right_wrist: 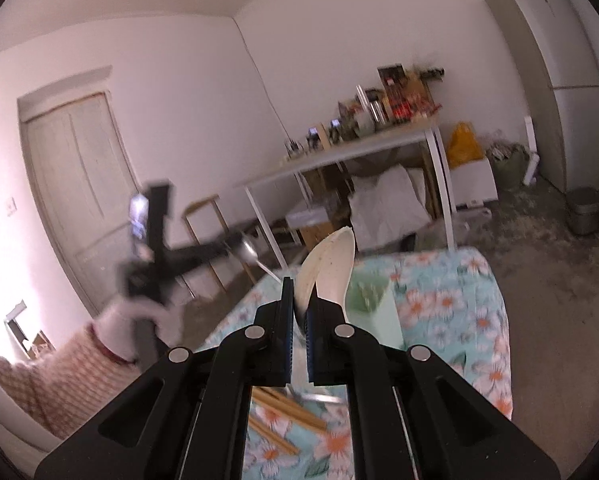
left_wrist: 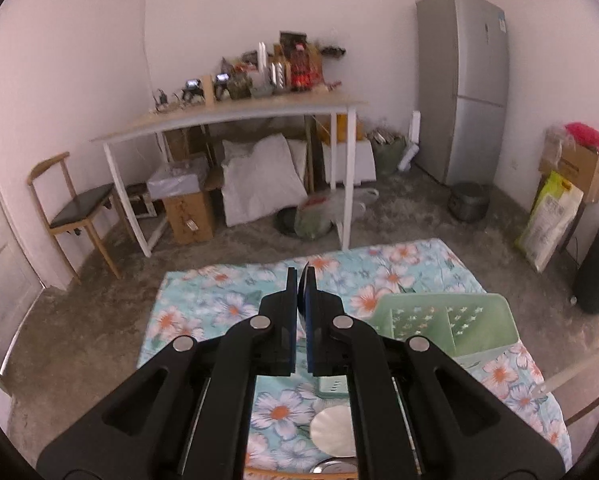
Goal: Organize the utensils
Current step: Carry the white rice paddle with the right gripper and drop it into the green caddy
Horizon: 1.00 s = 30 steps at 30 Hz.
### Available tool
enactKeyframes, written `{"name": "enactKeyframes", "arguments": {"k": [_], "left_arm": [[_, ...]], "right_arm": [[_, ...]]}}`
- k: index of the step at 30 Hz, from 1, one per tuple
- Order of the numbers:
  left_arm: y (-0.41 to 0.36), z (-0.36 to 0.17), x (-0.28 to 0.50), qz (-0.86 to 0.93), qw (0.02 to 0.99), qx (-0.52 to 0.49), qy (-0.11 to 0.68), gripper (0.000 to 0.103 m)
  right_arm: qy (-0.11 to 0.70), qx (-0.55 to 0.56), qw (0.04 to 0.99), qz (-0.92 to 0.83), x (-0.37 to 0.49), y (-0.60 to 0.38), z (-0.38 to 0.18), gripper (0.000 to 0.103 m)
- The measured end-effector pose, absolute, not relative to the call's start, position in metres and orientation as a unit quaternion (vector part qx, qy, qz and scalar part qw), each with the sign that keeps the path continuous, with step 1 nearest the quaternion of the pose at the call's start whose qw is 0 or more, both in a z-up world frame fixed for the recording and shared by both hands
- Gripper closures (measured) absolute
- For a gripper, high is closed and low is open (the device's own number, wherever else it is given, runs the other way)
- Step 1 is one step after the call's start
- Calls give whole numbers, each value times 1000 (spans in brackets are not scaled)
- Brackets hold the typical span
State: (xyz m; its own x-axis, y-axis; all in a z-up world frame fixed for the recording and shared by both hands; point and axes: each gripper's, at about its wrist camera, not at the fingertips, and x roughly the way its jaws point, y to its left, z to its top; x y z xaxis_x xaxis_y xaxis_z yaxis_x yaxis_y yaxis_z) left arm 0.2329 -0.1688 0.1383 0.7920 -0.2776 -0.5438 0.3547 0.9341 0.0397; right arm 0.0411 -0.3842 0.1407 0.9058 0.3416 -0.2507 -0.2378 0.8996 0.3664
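Observation:
In the right wrist view my right gripper (right_wrist: 299, 304) is shut on a cream-white spoon (right_wrist: 331, 268), whose bowl sticks up past the fingertips. Off to the left a gloved hand carries my blurred left gripper (right_wrist: 231, 249), shut on a metal spoon (right_wrist: 248, 251). In the left wrist view the left gripper (left_wrist: 299, 280) is closed, with only a thin sliver showing at its tips. A pale green utensil holder (left_wrist: 447, 320) (right_wrist: 373, 308) stands on the floral tablecloth (left_wrist: 219, 300) (right_wrist: 459, 300). Wooden chopsticks (right_wrist: 287, 412) lie on the cloth below the right gripper.
A round pale utensil head (left_wrist: 333, 426) and a green slotted piece (left_wrist: 331, 386) lie under the left gripper. Beyond the table are a cluttered white side table (left_wrist: 227, 116), a wooden chair (left_wrist: 75, 208), a fridge (left_wrist: 463, 80), a pot (left_wrist: 469, 200) and a black bin (left_wrist: 597, 268).

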Motion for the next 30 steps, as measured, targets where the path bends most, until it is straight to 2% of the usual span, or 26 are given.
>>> {"name": "enactKeyframes", "arguments": {"k": [6, 8, 10, 16, 23, 30], "left_arm": [[-174, 126, 247, -194, 937, 39, 286, 94], [-168, 128, 245, -198, 940, 29, 277, 83], [-162, 132, 239, -197, 944, 22, 264, 79], [-131, 136, 218, -177, 955, -4, 238, 58], [-85, 112, 184, -153, 955, -20, 252, 43], [-51, 77, 156, -140, 947, -37, 286, 38]], "right_arm": [[125, 170, 963, 170, 54, -394, 165, 98], [114, 172, 961, 182, 60, -395, 173, 98], [100, 169, 962, 192, 66, -396, 181, 98], [90, 175, 956, 217, 91, -395, 190, 98], [136, 137, 962, 192, 133, -379, 159, 98], [208, 79, 962, 161, 166, -354, 109, 97]]}}
